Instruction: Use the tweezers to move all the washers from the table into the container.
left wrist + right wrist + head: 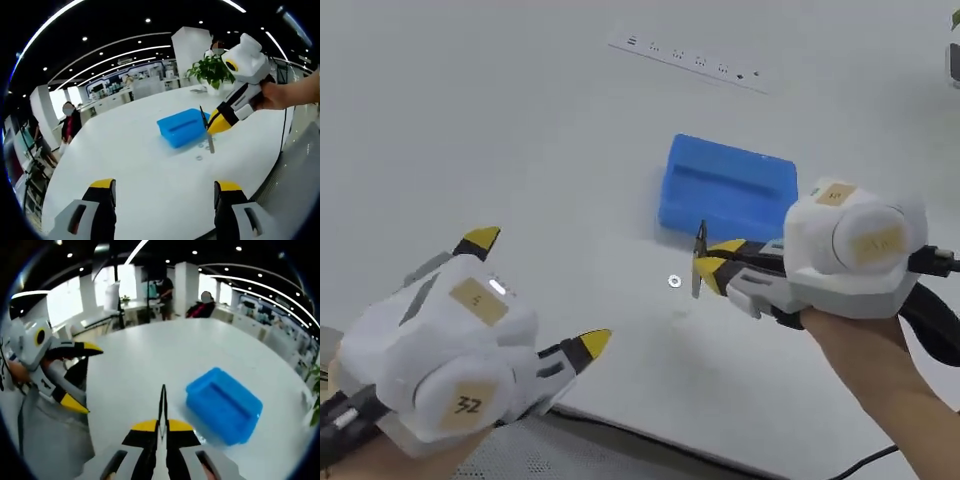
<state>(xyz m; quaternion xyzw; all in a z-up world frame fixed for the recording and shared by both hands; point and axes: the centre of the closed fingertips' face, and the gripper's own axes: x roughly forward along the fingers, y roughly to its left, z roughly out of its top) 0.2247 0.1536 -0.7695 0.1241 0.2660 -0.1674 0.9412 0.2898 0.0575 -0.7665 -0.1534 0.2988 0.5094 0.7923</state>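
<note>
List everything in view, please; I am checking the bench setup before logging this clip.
table: one, white, under everything
container: one, blue, mid-table beyond the tweezers
washer: one clear, silver, on the table by the tweezer tips; perhaps more nearby
tweezers: one pair, dark and grey, in the right gripper
power strip: one, white, far side of the table
plant: one, green, beyond the table
left gripper: white, yellow tips, open, near the front edge
right gripper: white, yellow tips, shut on the tweezers

On the white worktop [520, 150], the small metal washer [674, 281] lies just before the blue rectangular plastic container [730, 190].
</note>
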